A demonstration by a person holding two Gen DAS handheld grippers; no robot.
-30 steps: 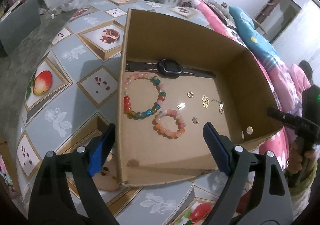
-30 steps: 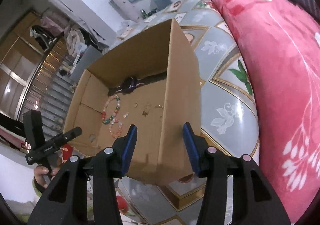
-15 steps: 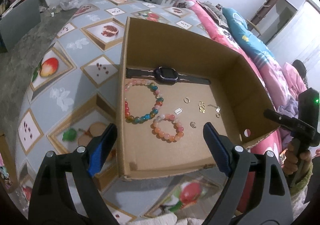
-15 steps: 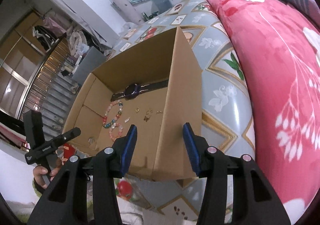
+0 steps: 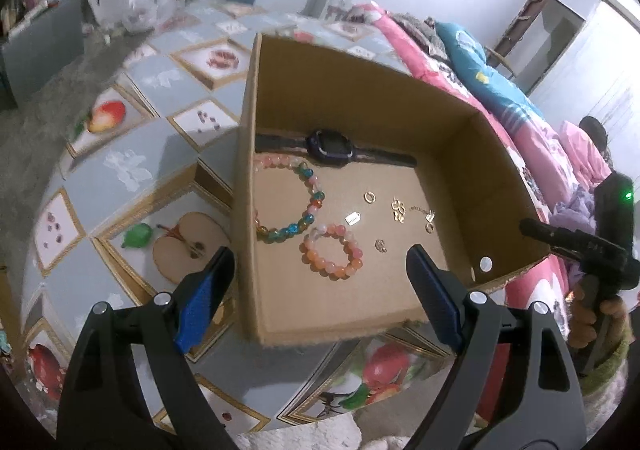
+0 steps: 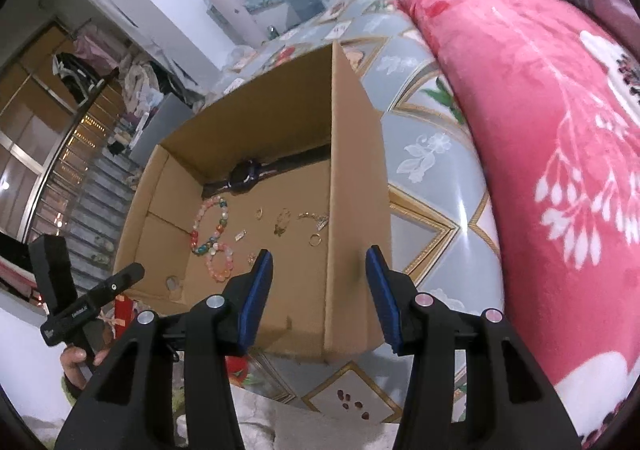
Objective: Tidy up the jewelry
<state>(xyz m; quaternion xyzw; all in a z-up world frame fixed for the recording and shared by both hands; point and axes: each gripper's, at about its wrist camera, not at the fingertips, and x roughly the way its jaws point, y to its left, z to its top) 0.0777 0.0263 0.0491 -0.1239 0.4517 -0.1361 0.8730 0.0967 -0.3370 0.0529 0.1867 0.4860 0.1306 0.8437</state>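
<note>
The box (image 5: pixel 360 90) stands open on the fruit-patterned mat (image 5: pixel 120 170), and all the jewelry lies on its floor. The watch (image 5: pixel 332 144) lies along the far wall. The big bracelet (image 5: pixel 308 206) is near the left wall, and the small bracelet (image 5: pixel 332 250) is just beside it on the near side. To the right the gold pieces (image 5: pixel 398 209) and a ring (image 5: pixel 369 197) are scattered, with a tag (image 5: pixel 352 217) between them and the bracelets.

The left gripper (image 5: pixel 316 290) hangs above the near left corner of the box, fingers wide apart and holding nothing. The right gripper (image 6: pixel 318 290) is also spread open and empty, and it straddles the right wall of the box from above.

This layout fits a sorting that is only starting or one already laid out, so I judge only the manner: the beads give an easy grip across the strand, but the gold pieces are tiny and flat, so a gripper must come down straight and close slowly. Which gold pieces are earrings is hard to tell, maybe all.

Compared with one second ago, both cameras have drawn back and up: more mat shows in front of the box, and the box looks further away. The jewelry has not moved, and both grippers keep the same opening.
</note>
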